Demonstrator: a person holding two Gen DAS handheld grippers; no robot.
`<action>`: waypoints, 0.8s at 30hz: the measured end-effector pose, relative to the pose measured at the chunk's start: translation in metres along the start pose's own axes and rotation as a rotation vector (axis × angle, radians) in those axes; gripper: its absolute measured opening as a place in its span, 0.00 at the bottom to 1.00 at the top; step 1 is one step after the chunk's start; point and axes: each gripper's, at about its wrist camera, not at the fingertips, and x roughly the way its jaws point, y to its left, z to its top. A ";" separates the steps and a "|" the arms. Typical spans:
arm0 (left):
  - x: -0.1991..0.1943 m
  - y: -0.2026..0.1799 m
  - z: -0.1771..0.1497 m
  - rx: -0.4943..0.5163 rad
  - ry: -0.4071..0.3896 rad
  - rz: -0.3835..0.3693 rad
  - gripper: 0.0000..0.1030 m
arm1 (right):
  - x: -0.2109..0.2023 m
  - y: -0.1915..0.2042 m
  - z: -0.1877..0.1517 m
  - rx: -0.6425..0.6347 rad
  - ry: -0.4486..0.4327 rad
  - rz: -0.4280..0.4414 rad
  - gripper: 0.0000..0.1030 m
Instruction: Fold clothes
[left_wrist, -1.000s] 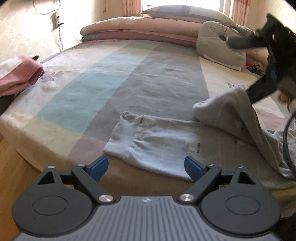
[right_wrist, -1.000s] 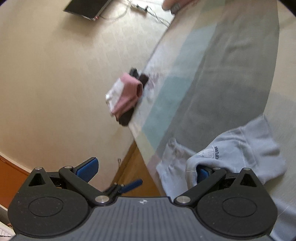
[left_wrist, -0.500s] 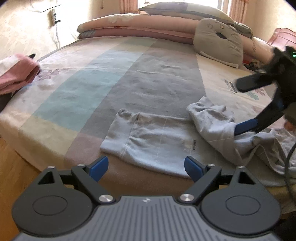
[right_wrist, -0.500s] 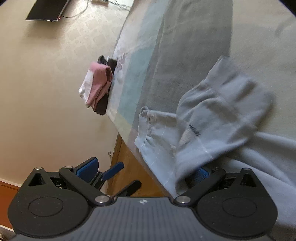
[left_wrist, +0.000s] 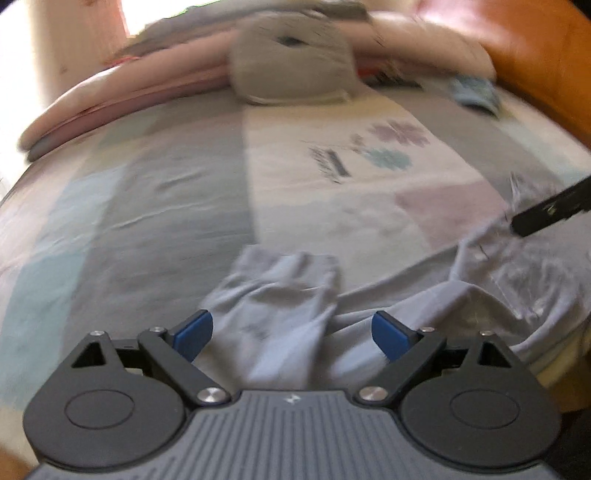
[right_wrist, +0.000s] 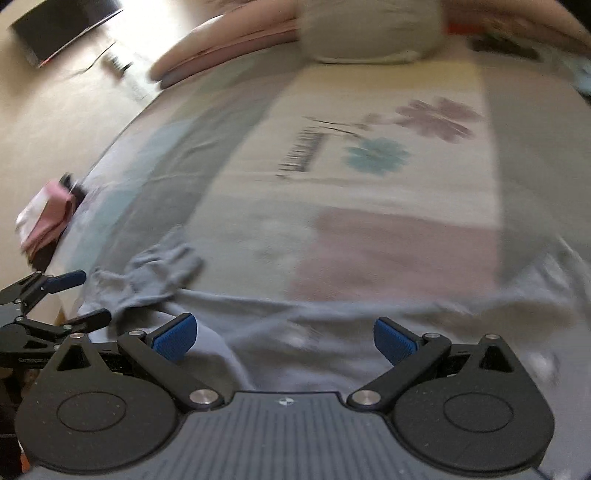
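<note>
Nearest the left wrist camera, the left gripper (left_wrist: 291, 332) stands with its blue pads spread wide and nothing between them. It hangs low over the near edge of the bed (left_wrist: 166, 206), pointing along the mattress toward the pillows, with a limp end of the light grey garment (left_wrist: 280, 295) directly under its gap. That end looks like a sleeve or a leg; the blur leaves it unsettled. An open gripper poised over a loose end suggests it is placed to take hold there, though the frames do not settle that.

The right gripper (right_wrist: 284, 339) is also spread wide and grips nothing. It sits low at the same near edge, aimed across the bed, over the broad middle of the garment, which runs as a band along the edge from the bunched end at the left to the rumpled part at the right. The cloth lies spread lengthways with creases and lumps, not in a neat stack, so by my reading the folding is partway at most. Lying lengthways on the edge, both ends are within reach of the two hands.

Further off on the sheet comes the printed flower pattern (right_wrist: 436, 118), then the grey cushion (left_wrist: 291, 70) and the rolled pink bedding (left_wrist: 110, 107) at the far edge. Pink folded clothes (right_wrist: 44, 218) sit at the bed's left edge.
</note>
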 end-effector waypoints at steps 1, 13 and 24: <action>0.008 -0.005 0.002 0.019 0.022 0.002 0.90 | -0.004 -0.011 -0.003 0.027 -0.005 0.006 1.00; 0.038 -0.012 0.005 0.001 0.138 0.191 0.91 | -0.036 -0.061 -0.019 0.070 -0.052 -0.010 1.00; -0.005 0.032 -0.017 -0.193 0.091 0.305 0.90 | -0.036 -0.075 -0.026 0.106 -0.051 0.004 1.00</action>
